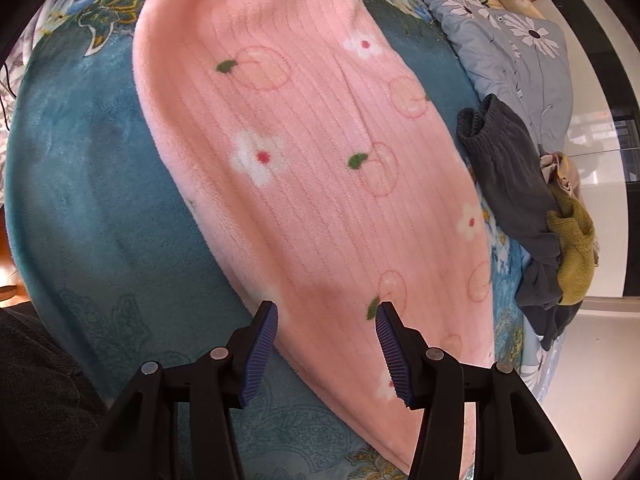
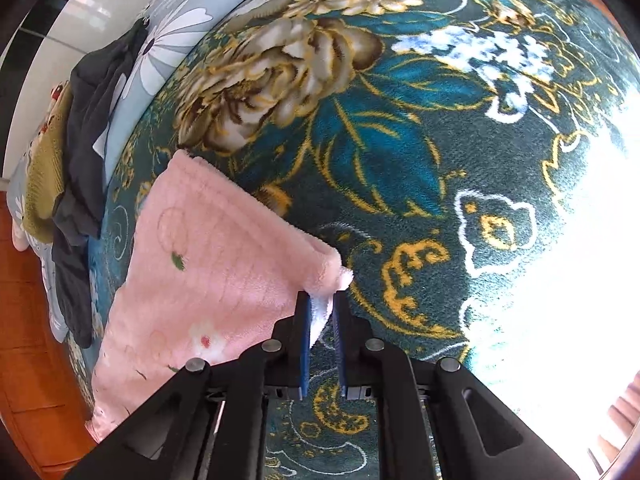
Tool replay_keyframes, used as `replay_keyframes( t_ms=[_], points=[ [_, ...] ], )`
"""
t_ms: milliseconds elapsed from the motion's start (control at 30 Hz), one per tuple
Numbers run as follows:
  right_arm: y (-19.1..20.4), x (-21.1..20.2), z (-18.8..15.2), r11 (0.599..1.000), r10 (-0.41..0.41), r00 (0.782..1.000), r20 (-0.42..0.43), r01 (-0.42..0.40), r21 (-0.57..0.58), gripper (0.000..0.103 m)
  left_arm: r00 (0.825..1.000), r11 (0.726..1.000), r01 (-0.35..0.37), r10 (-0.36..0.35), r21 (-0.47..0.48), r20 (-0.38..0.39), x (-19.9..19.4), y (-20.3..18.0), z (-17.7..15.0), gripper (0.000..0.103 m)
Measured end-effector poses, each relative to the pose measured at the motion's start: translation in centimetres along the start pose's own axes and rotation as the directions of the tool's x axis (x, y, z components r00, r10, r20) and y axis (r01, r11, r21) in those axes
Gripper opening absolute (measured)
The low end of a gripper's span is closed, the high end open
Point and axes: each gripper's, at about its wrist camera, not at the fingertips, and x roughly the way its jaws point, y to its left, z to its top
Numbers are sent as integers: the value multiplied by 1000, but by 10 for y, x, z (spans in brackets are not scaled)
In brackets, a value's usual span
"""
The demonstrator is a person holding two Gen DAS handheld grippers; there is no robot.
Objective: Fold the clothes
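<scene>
A pink fleece garment (image 1: 312, 168) with flower and peach prints lies stretched long on the teal floral blanket (image 1: 92, 208). My left gripper (image 1: 326, 316) is open and empty, just above the garment's near end. In the right wrist view my right gripper (image 2: 322, 300) is shut on a corner of the pink garment (image 2: 208, 264), with white lining showing between its fingers, close over the blanket (image 2: 400, 140).
A pile of dark grey (image 1: 508, 184) and mustard yellow clothes (image 1: 576, 252) lies at the bed's right edge, also in the right wrist view (image 2: 80, 152). A grey daisy-print quilt (image 1: 504, 40) sits beyond it. White floor (image 1: 592, 360) lies past the bed edge.
</scene>
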Motion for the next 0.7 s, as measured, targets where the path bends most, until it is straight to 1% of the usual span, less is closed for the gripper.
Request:
replay_keyframes(
  t_ms=[33,67,133,167,200,267,300,367,433,467,500,533,567,600,633,700],
  points=[
    [-6,-2,0,999,20,1000,2,-20,30,31,1000,1000,-7,7,-22,-5,2,4,1,55],
    [-12,-3,-1,997,41,999,5,-41,60,40,1000,999,-14,13,-43,-11,3,8,2,55],
    [-22,-8,-3,990,90,996,18,-92,107,42,999,997,47,-46,-61,22,-4,11,3,55],
    [-24,-6,-2,985,109,994,20,-110,129,43,995,995,88,-85,-50,47,-11,10,3,55],
    [-26,-5,-2,980,127,992,23,-129,151,43,988,990,139,-137,-22,74,-17,6,2,55],
    [-30,-2,-2,967,162,986,29,-165,193,43,969,973,221,-227,66,97,-26,-8,-2,55],
    [-28,1,-1,965,170,985,25,-172,199,43,963,963,244,-254,114,86,-27,-17,-4,56],
    [-23,7,-2,963,170,985,18,-170,210,43,964,950,257,-265,175,24,-20,-32,-7,56],
    [-21,10,-3,957,167,985,32,-170,234,43,971,949,239,-235,204,-47,-5,-43,-10,56],
    [-21,11,-3,954,166,985,37,-170,247,42,973,948,231,-218,218,-82,2,-48,-11,56],
    [-20,11,-2,953,164,986,40,-168,251,37,979,958,193,-173,213,-109,10,-48,-12,56],
    [-16,9,0,957,163,986,38,-168,239,20,983,966,152,-125,208,-135,18,-47,-13,56],
    [-12,8,2,960,163,986,37,-167,226,15,984,973,110,-78,204,-161,26,-46,-14,57],
    [-9,6,4,963,162,986,36,-166,213,14,983,983,40,-6,181,-181,33,-41,-17,56],
    [-4,0,7,970,152,987,48,-158,185,12,979,989,-20,49,146,-198,39,-32,-16,56],
    [4,-10,14,981,128,989,68,-136,138,12,975,999,-24,33,44,-219,42,-15,-12,55]
  ],
)
